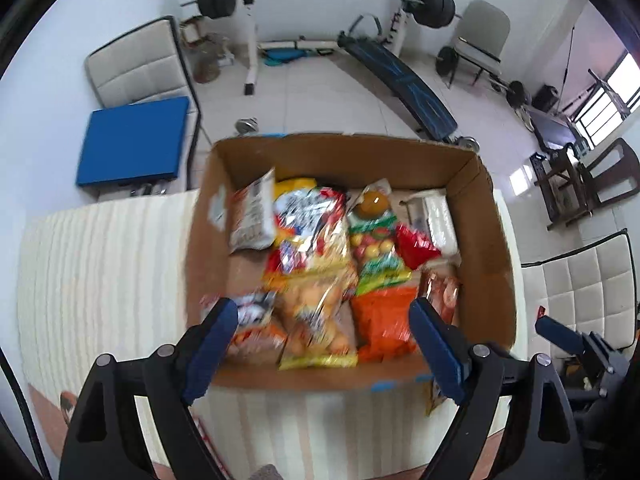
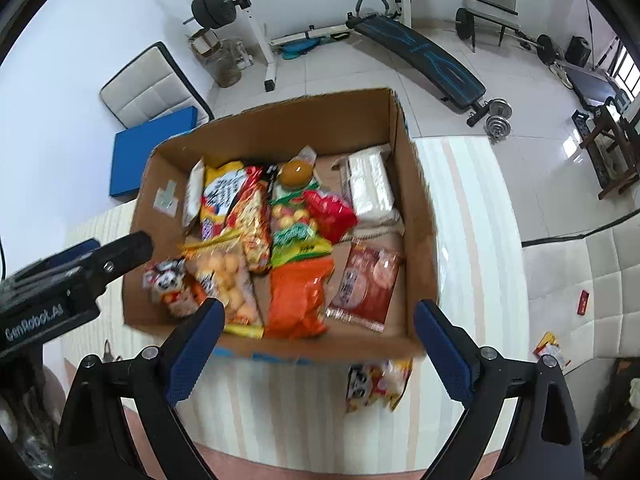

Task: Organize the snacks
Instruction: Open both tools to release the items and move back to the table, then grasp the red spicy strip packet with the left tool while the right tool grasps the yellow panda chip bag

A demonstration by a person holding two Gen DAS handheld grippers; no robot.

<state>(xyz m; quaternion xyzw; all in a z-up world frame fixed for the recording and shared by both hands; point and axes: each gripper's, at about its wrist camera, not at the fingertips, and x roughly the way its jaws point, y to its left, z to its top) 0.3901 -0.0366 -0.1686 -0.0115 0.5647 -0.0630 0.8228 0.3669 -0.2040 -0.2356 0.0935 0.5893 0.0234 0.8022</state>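
An open cardboard box (image 1: pixel 488 264) (image 2: pixel 416 216) on a striped table holds several snack bags: an orange bag (image 1: pixel 384 320) (image 2: pixel 298 300), a clear bag of round yellow snacks (image 1: pixel 320 312) (image 2: pixel 228 280), a red packet (image 2: pixel 364 284) and a white pack (image 2: pixel 372 188). My left gripper (image 1: pixel 322 344) hangs open above the box's near end, nothing between its fingers. My right gripper (image 2: pixel 318 348) is open and empty over the box's near wall. One snack bag (image 2: pixel 378 384) lies on the table outside the box, in front of it.
The table (image 1: pixel 100 264) has a cream striped cloth. White padded chairs (image 1: pixel 136 68) (image 2: pixel 592 280), a blue pad (image 1: pixel 132 140), a barbell rack (image 1: pixel 248 32) and a sit-up bench (image 2: pixel 420 52) stand behind. Small packets (image 2: pixel 552 348) lie on the right chair.
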